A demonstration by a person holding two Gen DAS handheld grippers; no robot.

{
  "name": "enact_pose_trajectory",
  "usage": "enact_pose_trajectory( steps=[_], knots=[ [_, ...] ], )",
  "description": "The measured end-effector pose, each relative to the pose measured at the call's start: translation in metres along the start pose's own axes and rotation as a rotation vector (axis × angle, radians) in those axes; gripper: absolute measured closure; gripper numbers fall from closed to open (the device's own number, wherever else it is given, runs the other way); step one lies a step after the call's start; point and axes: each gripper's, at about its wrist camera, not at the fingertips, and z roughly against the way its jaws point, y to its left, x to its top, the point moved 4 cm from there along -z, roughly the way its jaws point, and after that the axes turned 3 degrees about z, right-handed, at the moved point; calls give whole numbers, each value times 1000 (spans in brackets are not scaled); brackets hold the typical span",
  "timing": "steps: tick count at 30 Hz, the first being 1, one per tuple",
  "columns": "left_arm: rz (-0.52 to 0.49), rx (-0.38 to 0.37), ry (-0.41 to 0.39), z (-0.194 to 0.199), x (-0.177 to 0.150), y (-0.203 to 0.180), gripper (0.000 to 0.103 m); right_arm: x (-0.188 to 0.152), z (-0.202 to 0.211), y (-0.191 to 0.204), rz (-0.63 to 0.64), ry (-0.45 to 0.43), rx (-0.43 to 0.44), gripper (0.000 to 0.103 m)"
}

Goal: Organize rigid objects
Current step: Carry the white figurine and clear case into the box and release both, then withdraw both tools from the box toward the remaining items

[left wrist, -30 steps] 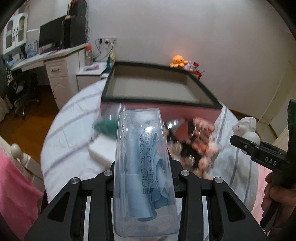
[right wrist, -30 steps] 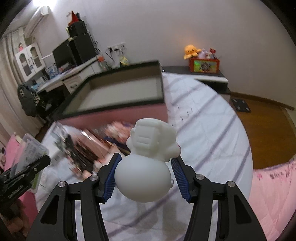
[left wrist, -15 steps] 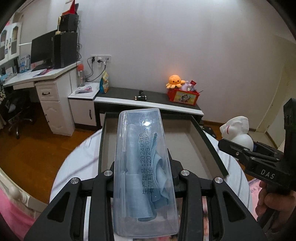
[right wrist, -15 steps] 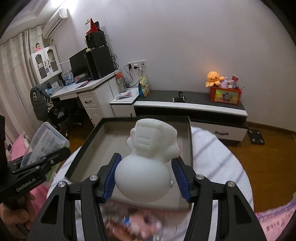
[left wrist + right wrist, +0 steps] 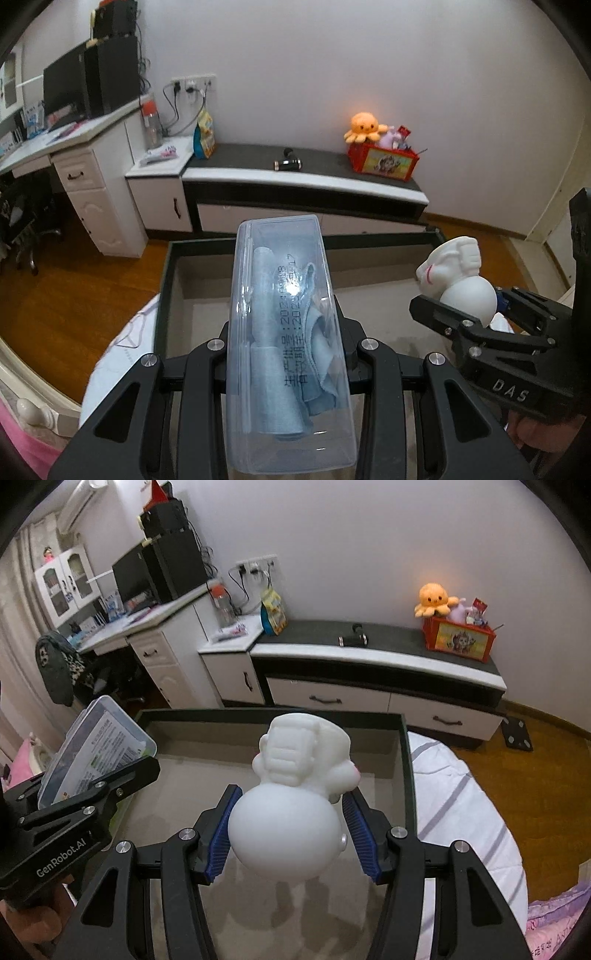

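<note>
Figurine (image 5: 291, 812) between jaws, case (image 5: 288, 343) clamped

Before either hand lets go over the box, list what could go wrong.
1. The white figurine is round where the right gripper clamps it, so once released it may roll or tip inside the open box.
2. The clear plastic case in the left gripper sticks far beyond the jaws; it could swing into the figurine close beside it.
3. Both items look well above the box floor; dropping them risks a hard knock.
</note>
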Motion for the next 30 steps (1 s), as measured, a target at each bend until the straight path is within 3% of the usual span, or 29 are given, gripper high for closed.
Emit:
enact_pose_trajectory(
  steps=[5,6,7,8,9,10,12,13,14,30],
  knots=[
    [-8,12,40,-16,0,-2,68,0,-18,-4,-6,49,-4,44],
    [-5,14,49,-17,-1,0,63,-1,-19,-4,-12,52,-1,43],
    [1,10,49,-17,-1,1,57,0,-19,-5,-14,54,4,36],
    [4,18,43,-16,0,3,41,-2,-18,-6,-18,54,4,20],
    [7,50,28,-12,1,6,27,-2,-15,-8,-27,47,-12,17],
    [10,74,12,-7,1,10,20,-2,-13,-9,-31,41,-16,17],
    [24,56,-17,4,2,16,0,-3,-4,-11,-45,31,-30,12],
    [30,49,-37,12,2,19,0,-3,-2,-11,-46,28,-40,1],
    [31,53,-52,18,3,22,0,-4,4,-11,-43,18,-40,0],
    [103,68,-179,115,-34,51,0,-29,77,9,-70,-84,-37,0]
  ],
)
